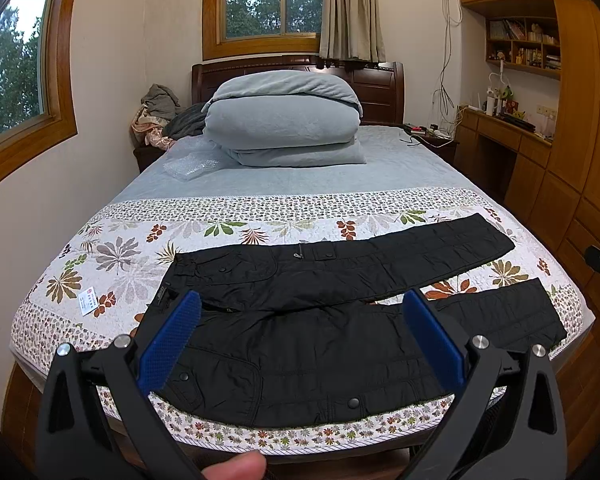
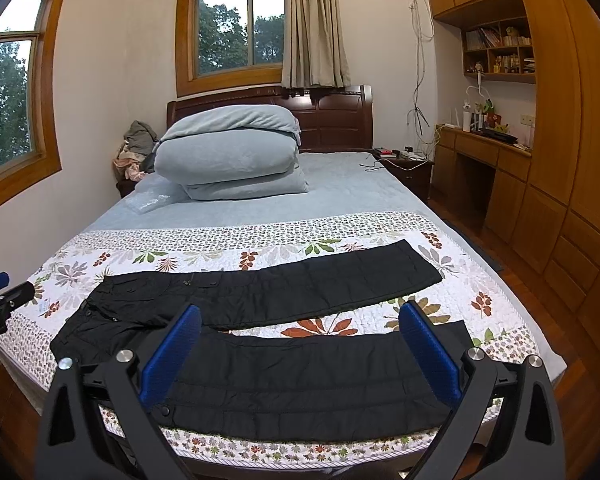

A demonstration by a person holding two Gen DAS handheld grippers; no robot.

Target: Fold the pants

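Black pants (image 1: 308,344) lie flat and spread on the floral bedspread (image 1: 132,256) at the foot of the bed, waist to the left, both legs running right with a gap between them. They also show in the right wrist view (image 2: 300,380). My left gripper (image 1: 300,308) is open and empty, above the waist and upper near leg. My right gripper (image 2: 300,324) is open and empty, above the near leg. The left gripper shows at the left edge of the right wrist view (image 2: 4,300).
A folded grey-blue duvet (image 1: 284,124) is stacked by the headboard. A white label (image 1: 87,300) lies on the bedspread left of the pants. A wooden desk and cabinets (image 1: 540,152) line the right wall. Clothes pile (image 1: 160,116) on the left nightstand.
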